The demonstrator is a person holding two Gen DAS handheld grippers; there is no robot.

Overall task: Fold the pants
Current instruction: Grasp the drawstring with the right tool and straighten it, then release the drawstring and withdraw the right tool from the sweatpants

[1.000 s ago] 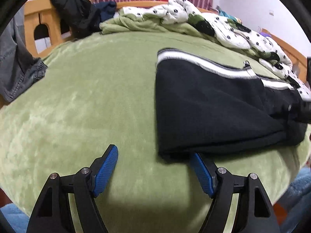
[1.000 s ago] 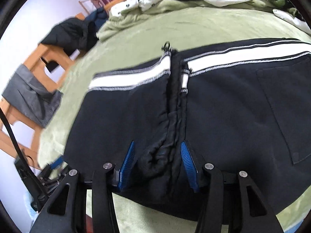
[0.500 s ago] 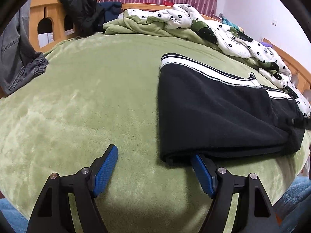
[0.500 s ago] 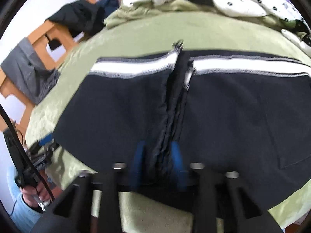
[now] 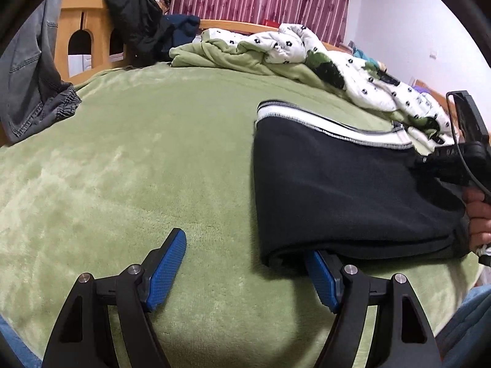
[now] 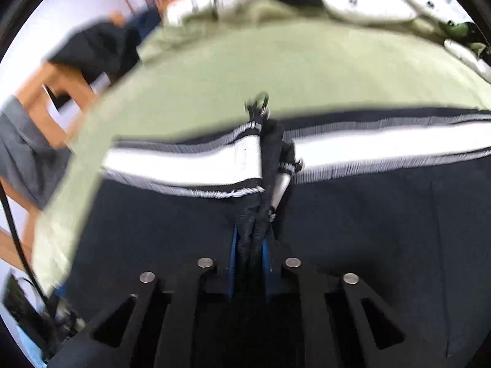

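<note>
Black pants [image 5: 343,184] with a white side stripe lie folded on the green bed at the right of the left wrist view. My left gripper [image 5: 245,263] is open at the pants' near left corner; its right finger [image 5: 320,276] is tucked under the fabric edge, its left finger rests on the blanket. In the right wrist view my right gripper [image 6: 249,254] is shut on a bunched ridge of the pants [image 6: 153,230] at the fold, below the white stripe [image 6: 196,165]. That view is blurred. The right gripper's body also shows in the left wrist view [image 5: 469,153].
A green blanket [image 5: 138,168] covers the bed. A rumpled white spotted quilt [image 5: 337,67] lies along the far side. Grey jeans [image 5: 27,86] and a black jacket [image 5: 135,27] hang on the wooden frame at the left.
My right gripper closed on the bunched fabric at the fold and is moving, blurring its view. My left gripper stayed open and dropped lower toward the blanket at the pants' corner.
</note>
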